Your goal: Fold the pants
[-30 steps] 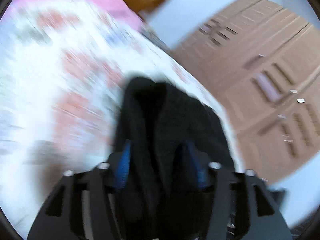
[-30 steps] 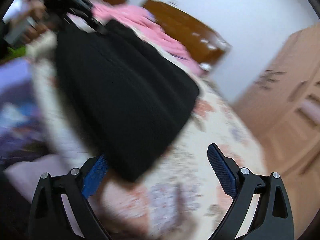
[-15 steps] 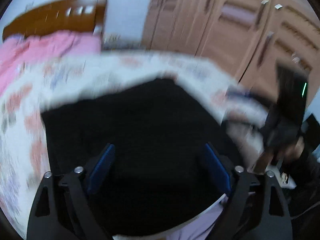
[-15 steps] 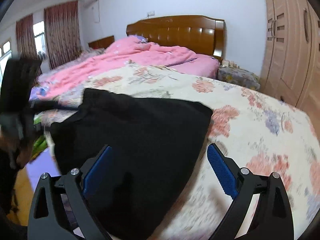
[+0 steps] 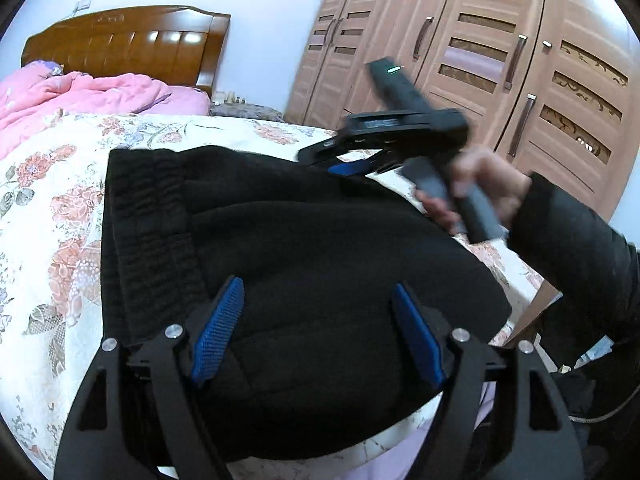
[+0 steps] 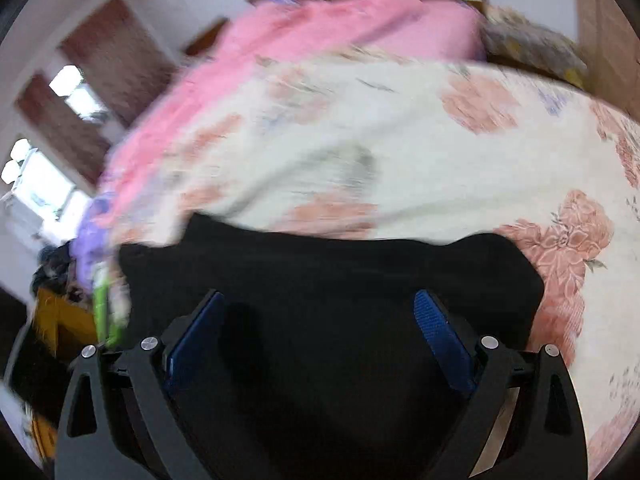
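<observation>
Black pants (image 5: 304,248) lie folded in a thick pile on the floral bedspread (image 5: 52,216), their ribbed waistband at the left. My left gripper (image 5: 318,312) is open just above the near end of the pile, its jaws wide apart and empty. My right gripper (image 6: 320,320) is open over the same pants (image 6: 328,276), nothing between its blue pads. The right gripper also shows in the left wrist view (image 5: 352,160), held in a hand at the far right edge of the pants. The right wrist view is motion-blurred.
A pink quilt (image 5: 80,92) and a wooden headboard (image 5: 124,44) are at the far end of the bed. A brown wardrobe (image 5: 500,52) stands to the right. The bed edge (image 5: 520,280) runs near the right of the pants.
My left gripper let go of the pants, which now lie on the bed. My right gripper swung in from the side and now hovers over the pants' far edge.
</observation>
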`<action>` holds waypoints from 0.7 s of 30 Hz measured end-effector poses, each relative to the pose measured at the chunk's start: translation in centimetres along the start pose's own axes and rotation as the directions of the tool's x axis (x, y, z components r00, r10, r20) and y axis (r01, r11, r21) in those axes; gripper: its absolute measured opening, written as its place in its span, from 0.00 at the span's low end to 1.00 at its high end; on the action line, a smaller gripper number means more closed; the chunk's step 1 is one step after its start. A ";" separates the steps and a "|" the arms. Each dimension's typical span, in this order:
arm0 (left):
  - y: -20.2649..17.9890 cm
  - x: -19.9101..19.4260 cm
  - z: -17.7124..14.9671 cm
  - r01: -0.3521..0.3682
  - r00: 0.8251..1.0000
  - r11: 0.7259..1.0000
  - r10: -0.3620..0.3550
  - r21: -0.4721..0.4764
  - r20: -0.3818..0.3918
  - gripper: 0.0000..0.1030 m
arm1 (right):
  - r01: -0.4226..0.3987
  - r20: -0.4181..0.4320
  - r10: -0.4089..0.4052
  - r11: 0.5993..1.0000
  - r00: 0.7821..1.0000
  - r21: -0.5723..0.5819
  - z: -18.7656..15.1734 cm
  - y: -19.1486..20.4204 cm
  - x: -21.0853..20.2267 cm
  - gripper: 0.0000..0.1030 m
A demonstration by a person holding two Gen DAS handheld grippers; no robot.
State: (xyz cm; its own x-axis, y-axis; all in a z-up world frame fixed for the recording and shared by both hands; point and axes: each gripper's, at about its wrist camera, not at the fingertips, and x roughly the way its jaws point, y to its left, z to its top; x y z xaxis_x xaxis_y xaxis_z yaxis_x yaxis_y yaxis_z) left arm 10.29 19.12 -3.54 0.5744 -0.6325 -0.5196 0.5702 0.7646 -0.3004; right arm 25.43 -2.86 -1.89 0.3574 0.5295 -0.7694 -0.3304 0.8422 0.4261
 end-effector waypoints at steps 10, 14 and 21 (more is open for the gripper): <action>-1.4 -0.9 -0.2 -0.072 0.997 0.996 0.074 0.059 -0.026 0.73 | 0.010 0.044 -0.010 1.000 0.999 0.003 0.0 -0.1 -0.7 0.89; -2.7 -3.0 1.3 -0.139 0.984 0.984 0.149 0.108 -0.097 0.82 | 0.080 0.141 -0.079 0.997 0.987 -0.001 -0.4 1.5 -3.8 0.90; -1.2 -2.0 7.9 -0.152 0.988 0.988 0.152 0.004 -0.023 0.98 | 0.243 0.199 -0.203 0.948 0.959 -0.206 -5.5 6.3 -5.6 0.91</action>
State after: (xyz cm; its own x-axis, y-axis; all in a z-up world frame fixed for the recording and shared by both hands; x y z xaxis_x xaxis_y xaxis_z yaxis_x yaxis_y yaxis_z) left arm 13.13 18.46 4.20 0.6409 -0.5059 -0.5774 0.4784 0.8514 -0.2151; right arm 16.50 -1.03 2.46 0.5839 0.3572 -0.7290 -0.4063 0.9060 0.1184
